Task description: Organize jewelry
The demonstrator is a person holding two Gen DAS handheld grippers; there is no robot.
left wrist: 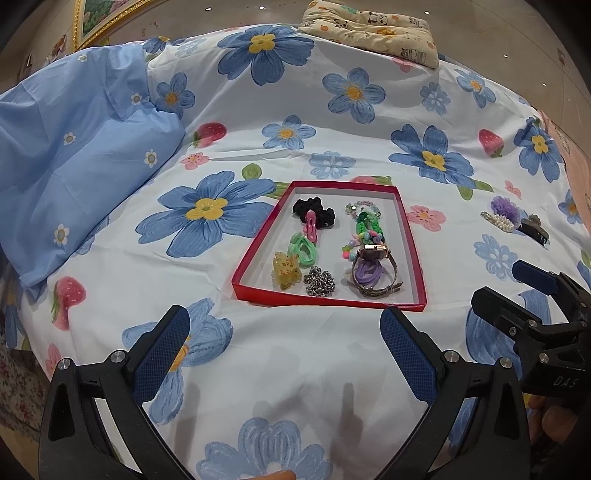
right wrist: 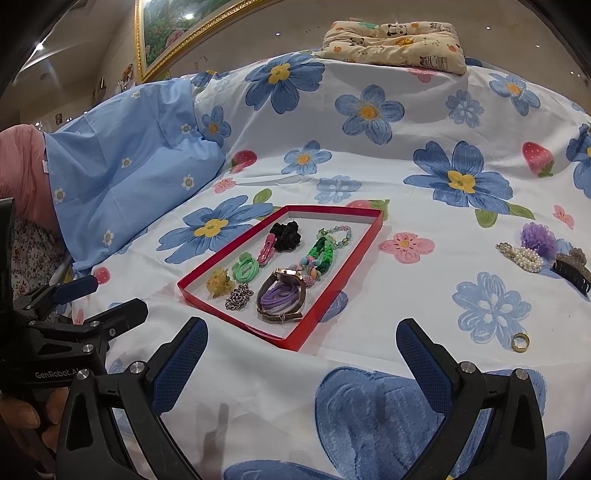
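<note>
A red-rimmed tray (left wrist: 255, 245) (right wrist: 343, 273) lies on the flowered bedsheet. It holds a black scrunchie (left wrist: 312, 208), a pink clip (left wrist: 310, 225), green hair ties (left wrist: 303, 249), a yellow claw clip (left wrist: 285, 271), a silver chain (left wrist: 319, 282), a watch (left wrist: 375, 266) (right wrist: 284, 291) over purple ties, and bead bracelets (left wrist: 364, 221). Loose on the sheet to the right are a purple scrunchie (right wrist: 537, 238), a pearl clip (right wrist: 522, 256), a dark claw clip (right wrist: 570, 271) and a gold ring (right wrist: 519, 341). My left gripper (left wrist: 284, 354) and right gripper (right wrist: 301, 365) both stand open and empty, short of the tray.
A light blue duvet (left wrist: 74, 155) is bunched at the left. A cream animal-print pillow (left wrist: 373, 31) lies at the far edge of the bed. A gold picture frame (right wrist: 155, 48) hangs on the wall behind. A hand (right wrist: 22, 410) holds the left gripper's handle.
</note>
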